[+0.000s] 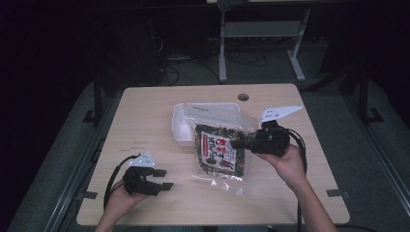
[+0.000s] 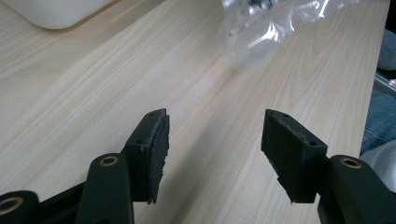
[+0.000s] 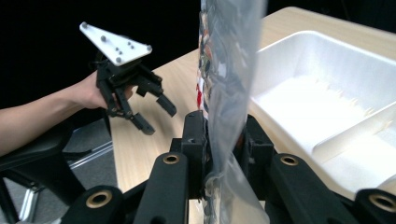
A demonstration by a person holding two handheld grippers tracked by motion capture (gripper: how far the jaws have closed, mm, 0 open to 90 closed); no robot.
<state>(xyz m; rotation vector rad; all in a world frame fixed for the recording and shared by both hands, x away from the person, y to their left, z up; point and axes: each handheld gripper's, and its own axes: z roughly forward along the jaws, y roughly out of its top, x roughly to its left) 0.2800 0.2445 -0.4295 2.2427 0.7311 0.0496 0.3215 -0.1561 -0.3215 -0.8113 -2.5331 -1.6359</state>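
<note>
- a clear plastic bag of dark dried snack with a red-and-white printed label (image 1: 220,152) is held up over the middle of the light wooden table (image 1: 145,121), its top edge tilted toward the far side and its lower corner hanging just above the table's near part.
- in the right gripper view the bag (image 3: 229,70) is seen edge-on, rising straight up from between the black jaws.
- the bag's right edge is pinched by the black right gripper (image 1: 240,143) – its jaws are pressed together on the plastic film, and it is carried in the person's right hand (image 1: 289,163) from the table's right side.
- a grey three-cornered plate stands above that gripper, and a black cable trails from it along the forearm.
- a white rectangular plastic tray with an inner divider (image 1: 180,126) lies just behind the bag, partly covered by the bag's upper part; in the right gripper view its wall (image 3: 327,51) is seen just beside the bag.
- the black left gripper (image 1: 164,179) is held low over the near left part of the table, well apart from the bag – its jaws stand apart with nothing between them, and bare wood is seen through the gap in the left gripper view (image 2: 215,140).
- a crumpled clear corner of the bag (image 2: 261,28) is seen ahead of those jaws, apart from them.
</note>
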